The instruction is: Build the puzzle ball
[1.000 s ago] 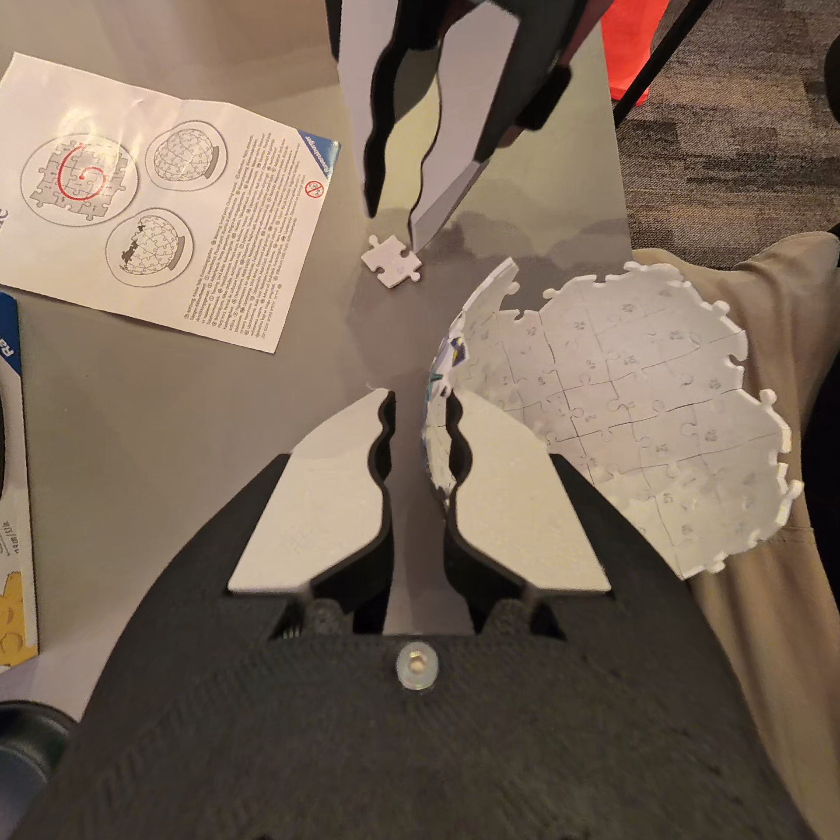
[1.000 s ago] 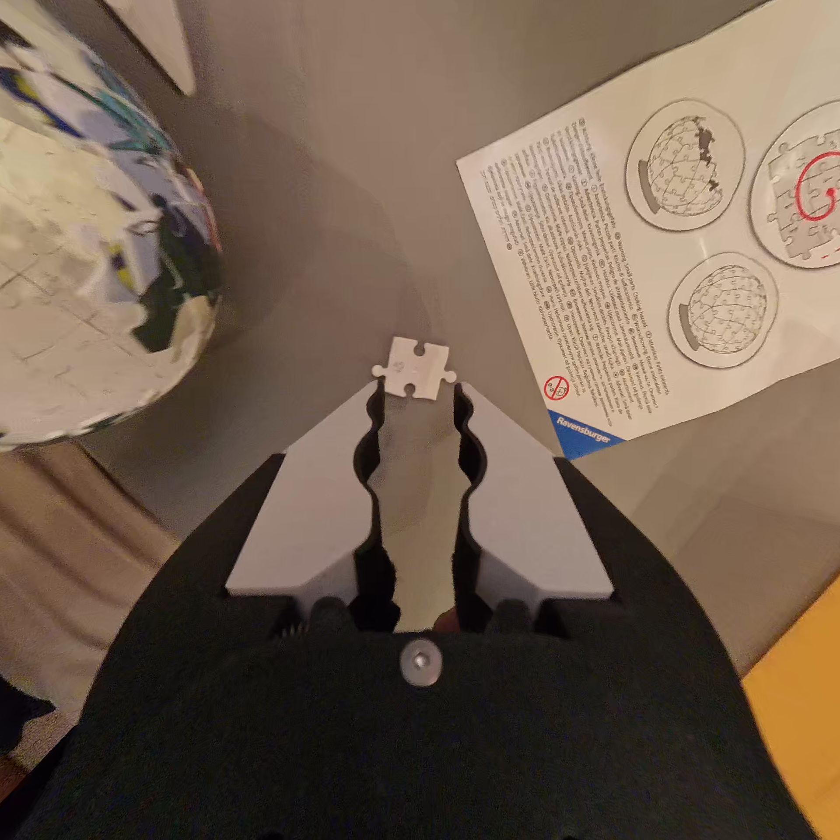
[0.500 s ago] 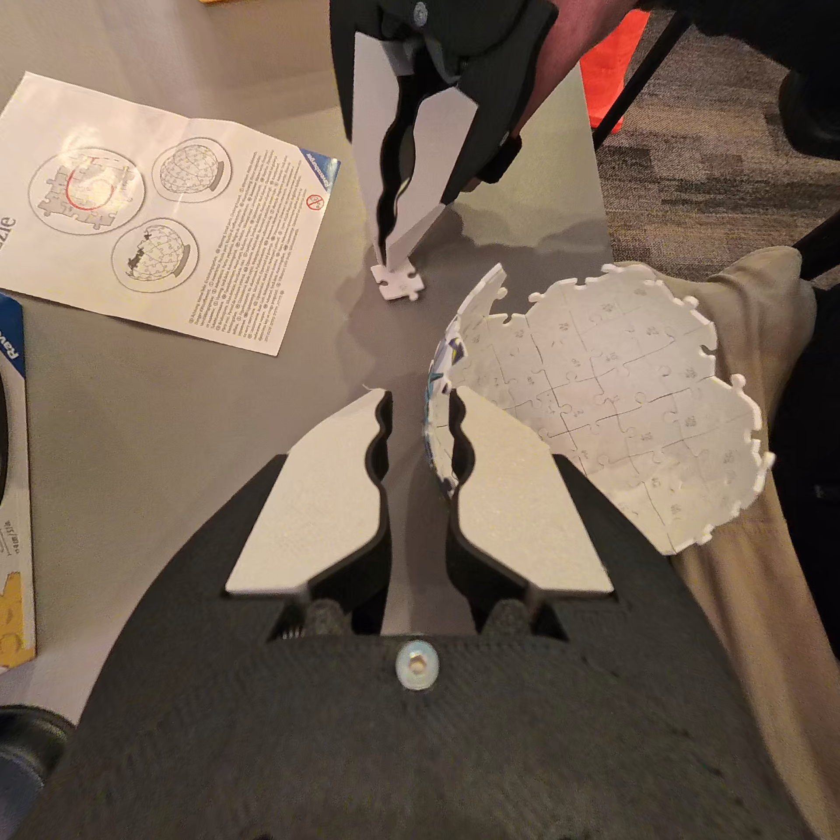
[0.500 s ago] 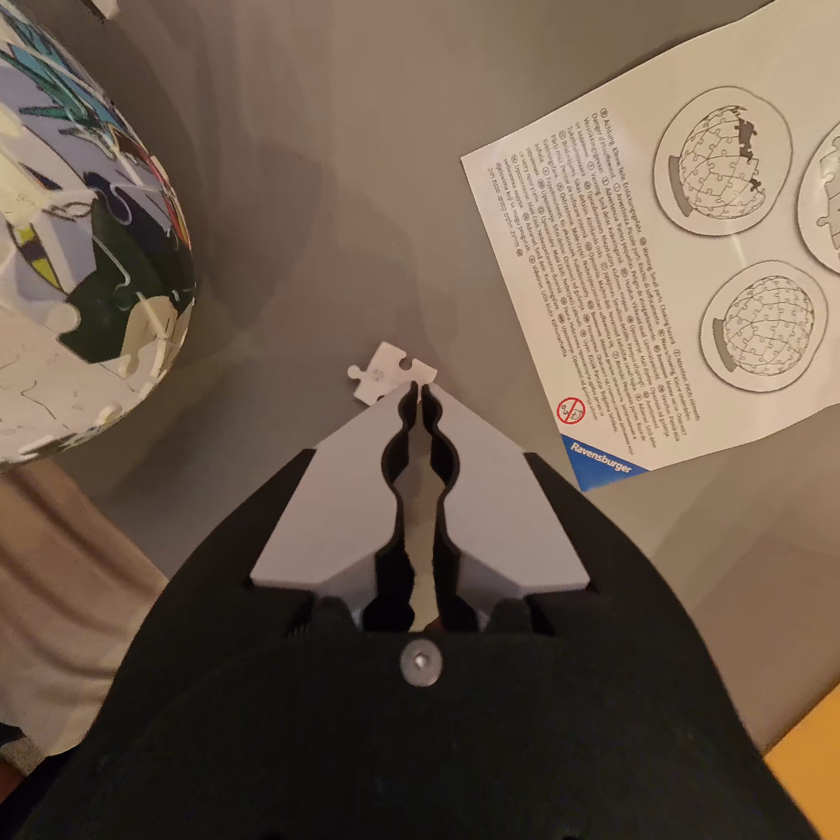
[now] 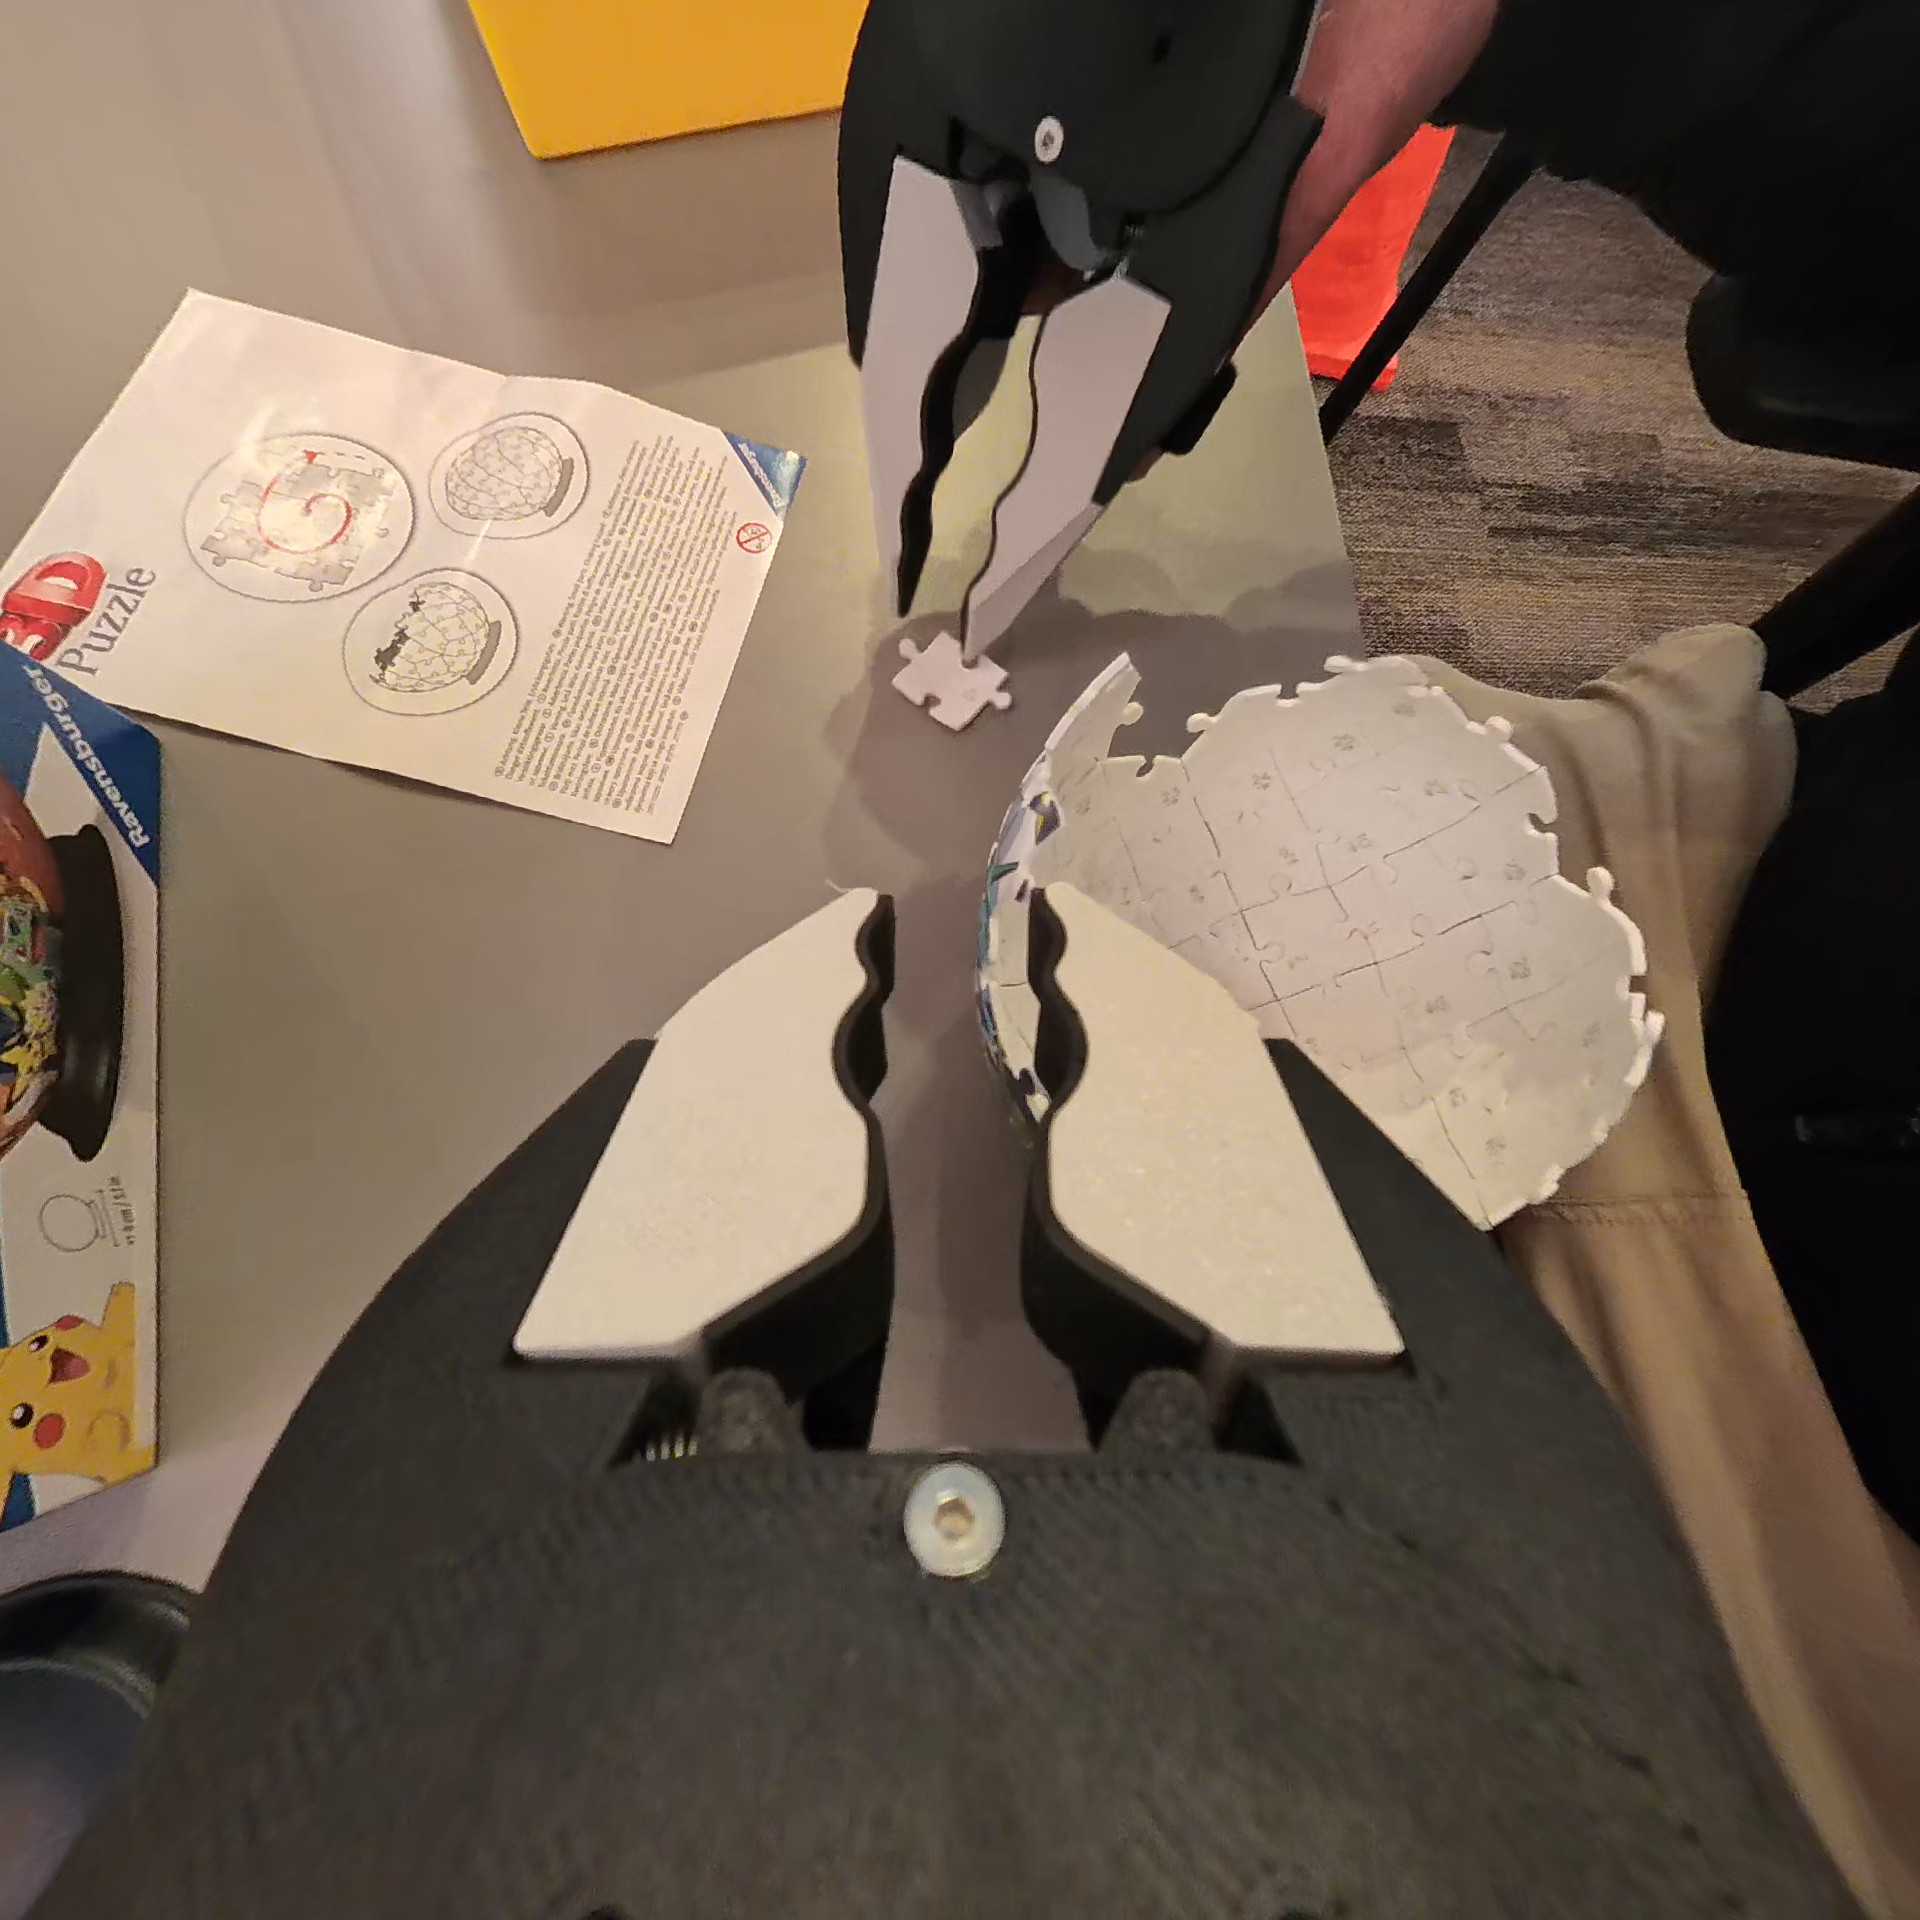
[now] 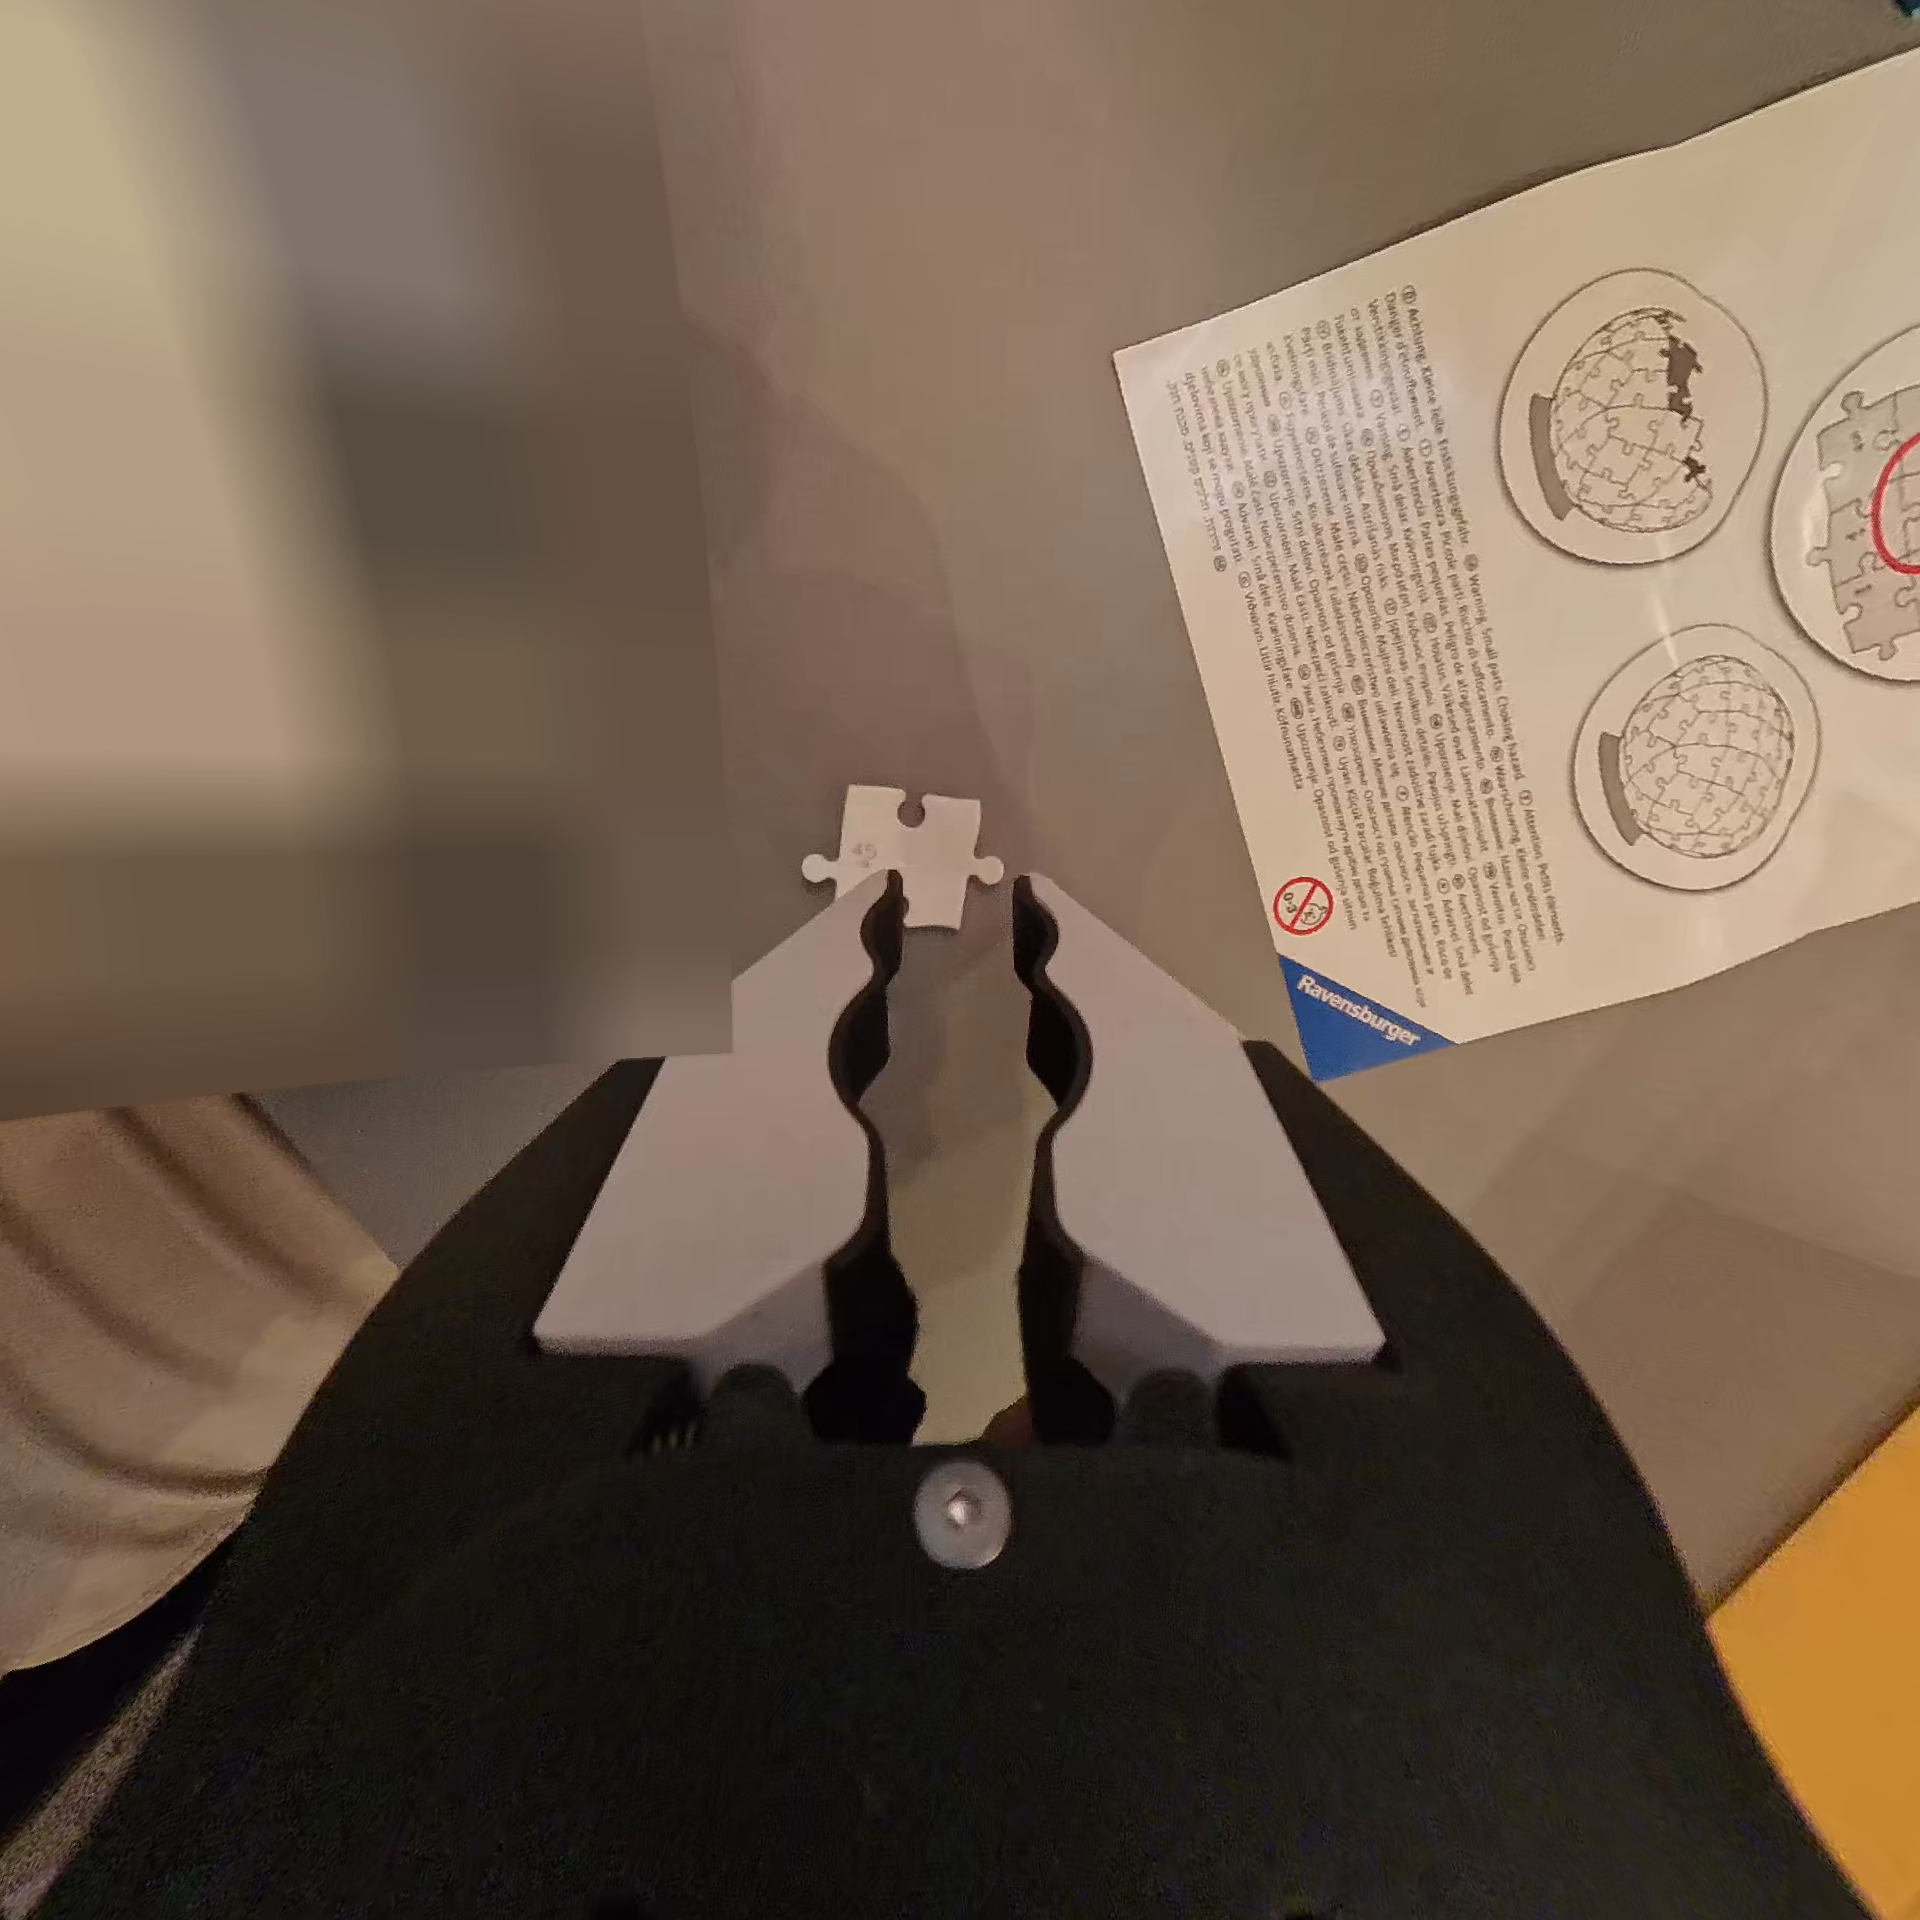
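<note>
The half-built puzzle ball [image 5: 1351,914] is a white bowl of joined pieces that reaches past the table edge over a person's beige trouser leg. My left gripper [image 5: 961,914] is open. The ball's wall lies against its right finger [image 5: 1143,1091], and bare table shows between the wall and the left pad. A single white puzzle piece [image 5: 951,681] lies flat on the grey table [image 5: 416,987]. My right gripper [image 6: 953,888] is open, tips down at the piece [image 6: 914,847]. One fingertip overlaps the piece's edge, and the left wrist view shows this gripper [image 5: 935,623] too.
A printed instruction sheet [image 5: 416,561] lies left of the piece and also shows in the right wrist view [image 6: 1558,644]. The puzzle box [image 5: 73,1039] lies at the left edge. A yellow box [image 5: 675,62] stands at the back. The table edge runs just right of the piece. There is about 15 cm between the tips of the two grippers.
My right jaws shut beside the loose piece without taking it, then opened again. The piece stayed on the table and turned a little. The ball pivoted at my left gripper's right finger.
</note>
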`<control>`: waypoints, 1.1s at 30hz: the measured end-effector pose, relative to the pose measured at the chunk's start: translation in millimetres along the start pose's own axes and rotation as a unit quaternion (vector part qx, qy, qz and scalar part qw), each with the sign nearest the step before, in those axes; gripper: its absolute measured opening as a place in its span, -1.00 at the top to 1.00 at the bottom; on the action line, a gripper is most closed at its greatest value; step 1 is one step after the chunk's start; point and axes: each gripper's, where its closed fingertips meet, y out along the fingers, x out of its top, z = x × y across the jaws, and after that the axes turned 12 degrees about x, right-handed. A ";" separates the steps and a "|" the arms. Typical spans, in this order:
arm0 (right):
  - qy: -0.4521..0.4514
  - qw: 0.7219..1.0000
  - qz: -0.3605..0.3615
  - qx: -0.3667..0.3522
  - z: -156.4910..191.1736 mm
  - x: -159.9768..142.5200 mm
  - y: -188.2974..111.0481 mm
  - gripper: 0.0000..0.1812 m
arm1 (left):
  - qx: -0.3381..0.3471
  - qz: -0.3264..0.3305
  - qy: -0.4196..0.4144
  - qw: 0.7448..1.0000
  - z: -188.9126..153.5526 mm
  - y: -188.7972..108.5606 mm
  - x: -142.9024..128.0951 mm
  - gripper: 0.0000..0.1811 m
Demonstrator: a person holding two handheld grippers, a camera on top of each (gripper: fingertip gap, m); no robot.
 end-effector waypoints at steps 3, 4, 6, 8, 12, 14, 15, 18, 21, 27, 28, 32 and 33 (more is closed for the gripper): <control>0.005 1.000 0.022 0.005 1.3 -6.6 8.4 0.80 | 0.001 0.004 0.005 1.000 -1.3 -0.2 0.1 0.74; 0.006 1.000 0.021 0.011 4.0 -6.3 8.9 0.84 | 0.001 0.003 0.006 1.000 -1.9 -0.4 0.7 0.74; 0.010 1.000 0.026 0.010 5.9 -9.0 8.6 0.85 | 0.001 0.003 0.006 1.000 -1.9 -1.2 2.0 0.74; 0.020 0.999 0.027 0.024 12.8 -12.2 9.2 0.86 | 0.003 0.002 0.007 1.000 -1.5 -2.1 2.8 0.74; 0.023 0.999 0.026 0.026 19.7 -15.7 3.7 0.83 | 0.004 -0.003 0.004 1.000 -0.1 -4.1 4.8 0.74; 0.017 0.999 0.019 0.019 19.8 -13.5 -1.2 0.80 | 0.004 -0.006 0.003 1.000 -0.1 -5.4 5.6 0.74; 0.012 1.000 0.020 0.013 17.9 -13.2 -2.8 0.78 | 0.004 -0.007 0.002 1.000 0.4 -5.8 5.9 0.74; -0.019 1.000 0.014 0.017 18.2 -6.7 -1.7 0.74 | 0.004 -0.012 0.001 1.000 1.0 -7.7 7.4 0.74; -0.026 0.999 0.036 0.027 17.7 -12.2 6.9 0.72 | 0.004 -0.012 0.000 1.000 1.6 -8.3 7.3 0.74; -0.006 0.999 0.019 0.035 16.3 -13.0 10.0 0.77 | 0.002 -0.010 -0.004 1.000 2.9 -5.8 4.1 0.74; 0.000 0.999 0.014 0.036 16.1 -13.0 9.8 0.78 | 0.002 -0.010 -0.005 1.000 2.9 -5.2 3.7 0.74; 0.005 0.999 -0.001 0.033 16.9 -13.0 8.0 0.92 | 0.003 -0.012 -0.006 1.000 3.7 -5.5 4.4 0.74; 0.004 1.000 -0.001 0.030 17.2 -13.7 7.5 0.93 | 0.003 -0.014 -0.006 1.000 3.9 -6.0 5.0 0.74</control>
